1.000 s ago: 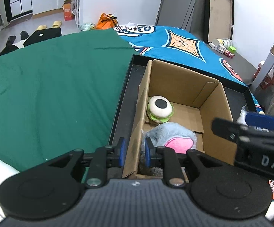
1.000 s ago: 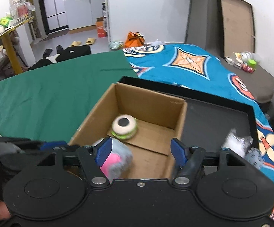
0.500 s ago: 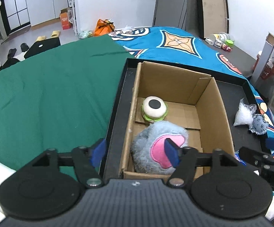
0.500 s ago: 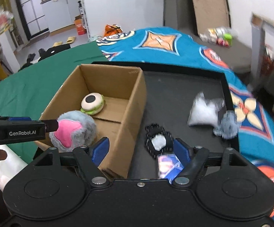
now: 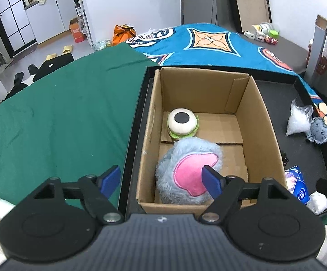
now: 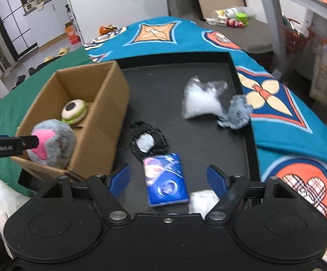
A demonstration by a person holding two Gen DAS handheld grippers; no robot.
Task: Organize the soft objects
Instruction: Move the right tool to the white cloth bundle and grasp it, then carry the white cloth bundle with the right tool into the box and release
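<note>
The left gripper (image 5: 161, 179) has just spread its fingers wide and holds nothing; the grey plush (image 5: 189, 172) it had now sits in the cardboard box (image 5: 262, 122) beside the burger toy (image 5: 182, 124). The right gripper (image 6: 169, 178), fingers also wide and empty, has swung over the blue pack (image 6: 165, 179) on the black tray (image 6: 186, 74), likely next.

Bed (image 5: 50, 117) under green cloth (image 5: 68, 103), blue patterned blanket (image 6: 276, 103), black tray (image 6: 186, 67) on top

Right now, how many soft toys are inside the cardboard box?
2: a grey and pink plush at the near end of the box, and a burger-shaped toy just behind it. The plush may hide something smaller.
</note>
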